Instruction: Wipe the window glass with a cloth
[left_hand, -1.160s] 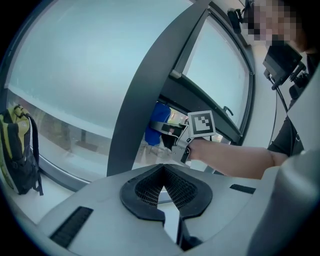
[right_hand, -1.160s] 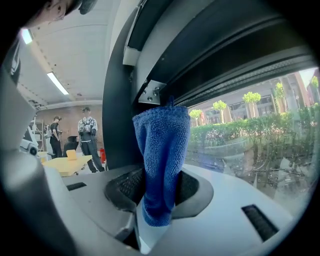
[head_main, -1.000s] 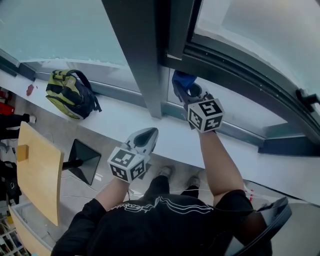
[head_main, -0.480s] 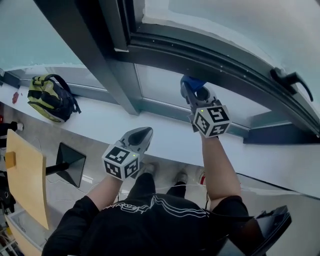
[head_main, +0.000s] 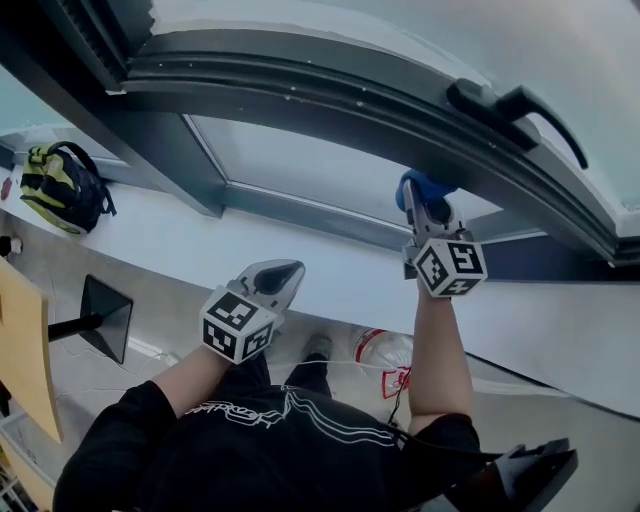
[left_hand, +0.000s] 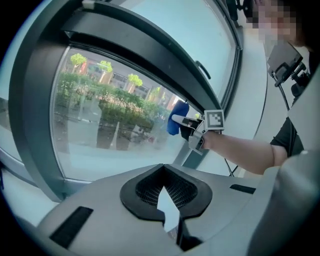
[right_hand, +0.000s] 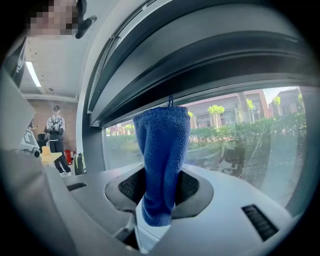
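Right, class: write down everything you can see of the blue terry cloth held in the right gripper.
The blue terry cloth is soft looped-pile fabric, bunched into a thick strip. The right gripper is shut on its lower end, and the rest extends out past the jaws. Its top reaches the lower window pane just under the dark grey frame bar; whether it presses the glass cannot be told. A short thread sticks up from its top edge.

Right gripper (head_main: 428, 205) is raised at the right end of the glass (head_main: 300, 165), just below the handle (head_main: 515, 103), with the cloth (head_main: 418, 184) between its jaws and at the pane. Left gripper (head_main: 282, 272) is lower left, over the sill (head_main: 350, 280). Backpack (head_main: 58, 188) lies on the sill, far left.
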